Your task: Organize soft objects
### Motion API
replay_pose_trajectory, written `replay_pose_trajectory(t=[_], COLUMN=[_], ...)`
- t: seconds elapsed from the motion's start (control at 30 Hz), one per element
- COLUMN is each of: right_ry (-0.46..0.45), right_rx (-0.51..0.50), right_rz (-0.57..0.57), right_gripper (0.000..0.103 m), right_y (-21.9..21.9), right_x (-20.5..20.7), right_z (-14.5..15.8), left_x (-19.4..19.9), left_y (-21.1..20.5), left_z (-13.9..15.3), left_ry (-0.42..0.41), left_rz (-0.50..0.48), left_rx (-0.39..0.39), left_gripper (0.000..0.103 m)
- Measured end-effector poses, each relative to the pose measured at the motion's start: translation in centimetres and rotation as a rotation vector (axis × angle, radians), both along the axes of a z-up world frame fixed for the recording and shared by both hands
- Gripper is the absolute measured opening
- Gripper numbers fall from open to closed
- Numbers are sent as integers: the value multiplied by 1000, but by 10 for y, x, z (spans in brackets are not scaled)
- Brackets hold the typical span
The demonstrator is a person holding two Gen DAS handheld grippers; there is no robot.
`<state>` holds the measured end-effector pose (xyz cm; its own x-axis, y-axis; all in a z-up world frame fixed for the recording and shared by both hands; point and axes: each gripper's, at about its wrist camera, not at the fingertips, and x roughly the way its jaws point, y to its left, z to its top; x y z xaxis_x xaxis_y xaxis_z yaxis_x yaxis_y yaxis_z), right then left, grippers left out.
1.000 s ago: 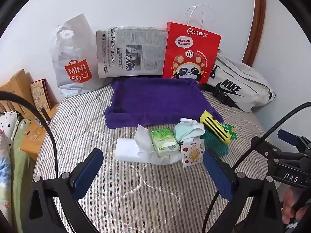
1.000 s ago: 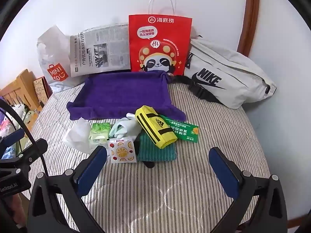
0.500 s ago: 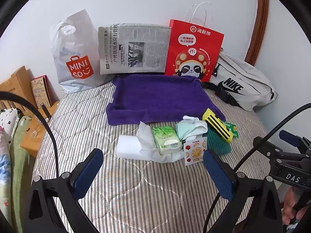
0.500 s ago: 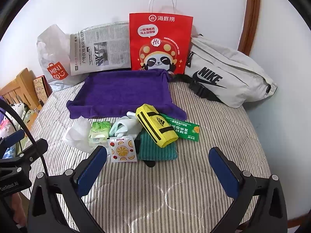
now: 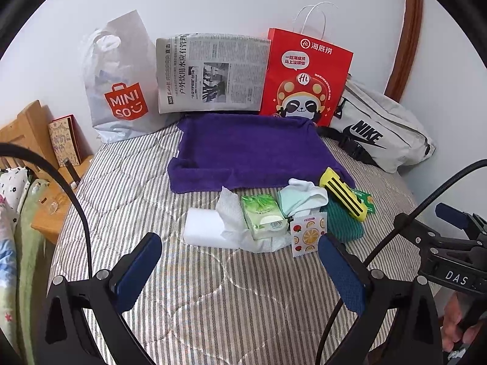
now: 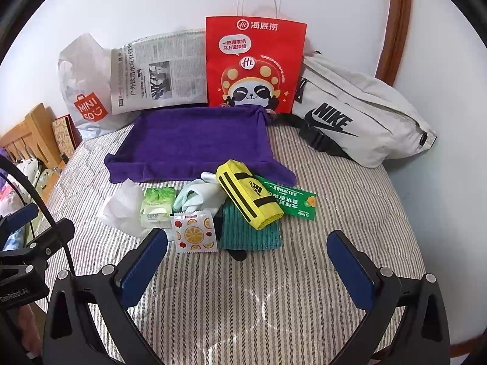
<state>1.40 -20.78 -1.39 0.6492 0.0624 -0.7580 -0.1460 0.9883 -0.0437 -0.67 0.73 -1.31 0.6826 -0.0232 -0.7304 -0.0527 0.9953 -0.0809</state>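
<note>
A pile of small soft items lies on the striped bed in front of a purple towel (image 5: 252,149) (image 6: 194,140): a white tissue pack (image 5: 207,228), a green tissue pack (image 5: 263,213) (image 6: 156,205), pale socks (image 5: 301,197) (image 6: 197,194), a fruit-print packet (image 5: 306,235) (image 6: 194,234), a yellow Adidas pouch (image 5: 342,194) (image 6: 248,194) on a teal cloth (image 6: 249,231), and a green sachet (image 6: 292,202). My left gripper (image 5: 240,270) hovers open just short of the pile. My right gripper (image 6: 246,267) is open too, in front of the teal cloth.
Against the wall stand a Miniso plastic bag (image 5: 118,82), a newspaper (image 5: 210,73), a red paper bag (image 5: 304,76) and a grey Nike bag (image 5: 380,127). A wooden bedside shelf (image 5: 39,158) sits left of the bed. The right gripper's body (image 5: 450,252) shows at the right.
Both views have shifted slightly, with the scene sliding a little lower and nearer. Nothing on the bed has moved and both grippers stay open.
</note>
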Motion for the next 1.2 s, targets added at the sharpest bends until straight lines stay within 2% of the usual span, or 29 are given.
replay_pose_trajectory(t=[1.2], right_ry=[1], right_rx=[1], right_rz=[0], right_gripper=[103], right_y=[1], right_x=[-2], right_z=[0], left_x=[-2], left_y=[5], left_z=[-1], left_ry=[-2], left_rz=[4], left_rx=[-4], left_gripper=[103])
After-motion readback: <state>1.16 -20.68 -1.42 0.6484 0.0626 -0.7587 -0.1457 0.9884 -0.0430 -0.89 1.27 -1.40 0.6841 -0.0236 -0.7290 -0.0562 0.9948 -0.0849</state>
